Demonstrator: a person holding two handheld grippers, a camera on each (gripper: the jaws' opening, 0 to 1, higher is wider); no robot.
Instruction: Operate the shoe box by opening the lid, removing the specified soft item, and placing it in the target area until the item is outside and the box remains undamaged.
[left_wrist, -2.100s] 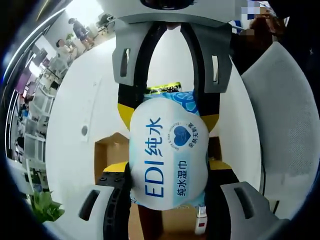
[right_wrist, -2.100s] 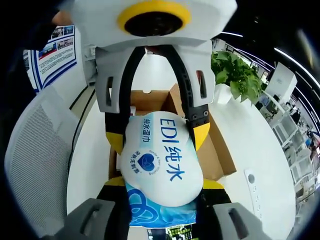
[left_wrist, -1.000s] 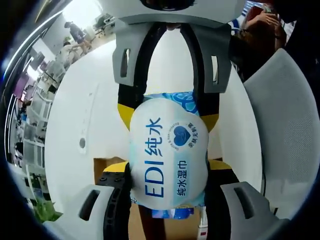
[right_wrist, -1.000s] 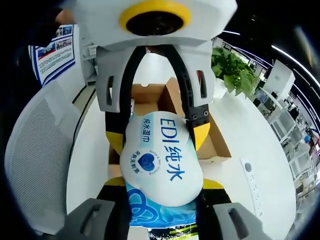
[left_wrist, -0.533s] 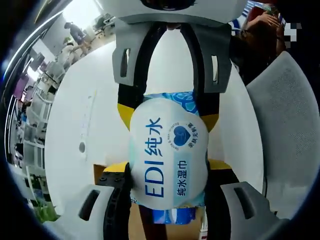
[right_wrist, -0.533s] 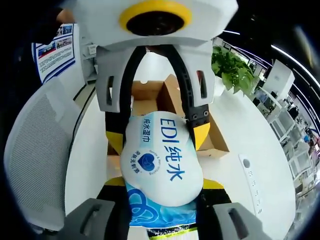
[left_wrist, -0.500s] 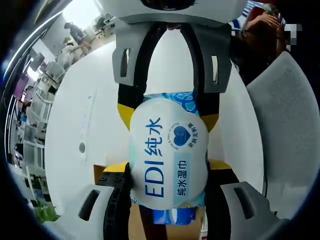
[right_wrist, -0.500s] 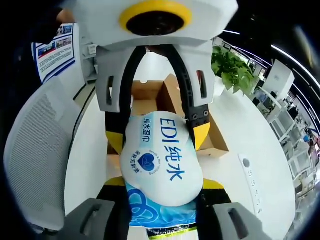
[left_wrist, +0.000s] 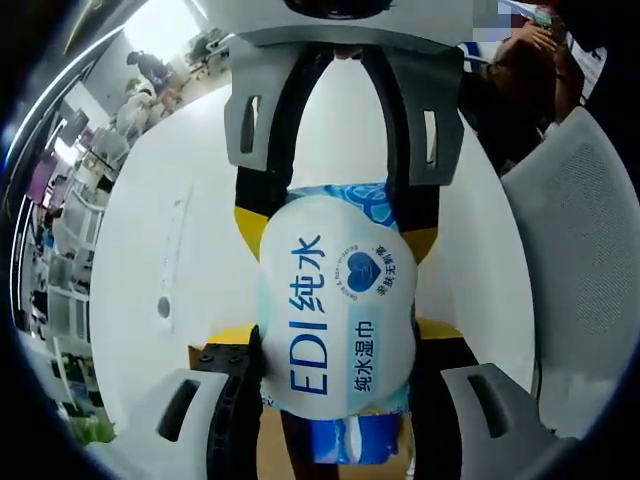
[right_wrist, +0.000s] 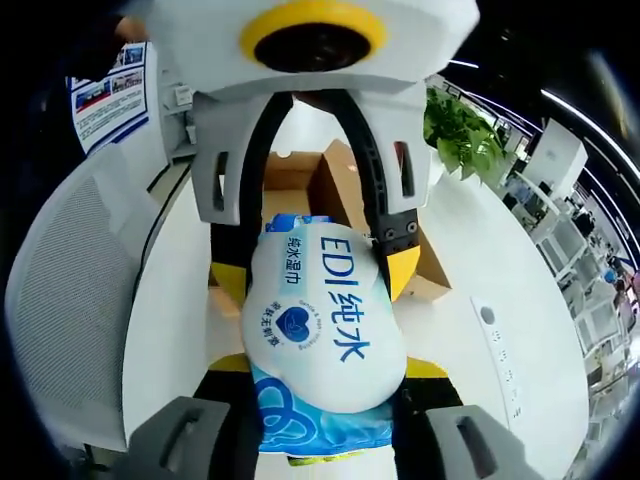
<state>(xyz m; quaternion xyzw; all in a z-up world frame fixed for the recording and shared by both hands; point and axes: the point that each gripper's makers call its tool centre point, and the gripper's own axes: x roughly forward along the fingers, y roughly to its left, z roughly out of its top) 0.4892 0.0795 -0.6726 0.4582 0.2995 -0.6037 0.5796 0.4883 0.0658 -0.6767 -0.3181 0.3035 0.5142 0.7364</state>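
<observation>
A white and blue wet wipes pack (left_wrist: 335, 300) marked "EDI" hangs in the air, clamped from two opposite ends. My left gripper (left_wrist: 337, 335) rises from the bottom of the left gripper view and is shut on the pack's near end. My right gripper (left_wrist: 335, 230) comes in from the top and is shut on the far end. In the right gripper view the wet wipes pack (right_wrist: 320, 320) sits the same way, right gripper (right_wrist: 325, 368) below, left gripper (right_wrist: 315, 272) above. The open cardboard shoe box (right_wrist: 335, 180) stands behind the pack on the white table (right_wrist: 175, 300).
A white mesh chair (right_wrist: 70, 280) stands at the table's edge, the same chair (left_wrist: 580, 270) in the left gripper view. A white power strip (right_wrist: 500, 350) lies on the table. A green plant (right_wrist: 460, 125) is behind the box. A person's hand (left_wrist: 520, 60) shows at top right.
Both grippers have carried the pack away from the box. In the left gripper view the box has slid down almost out of sight; in the right gripper view it sits farther back.
</observation>
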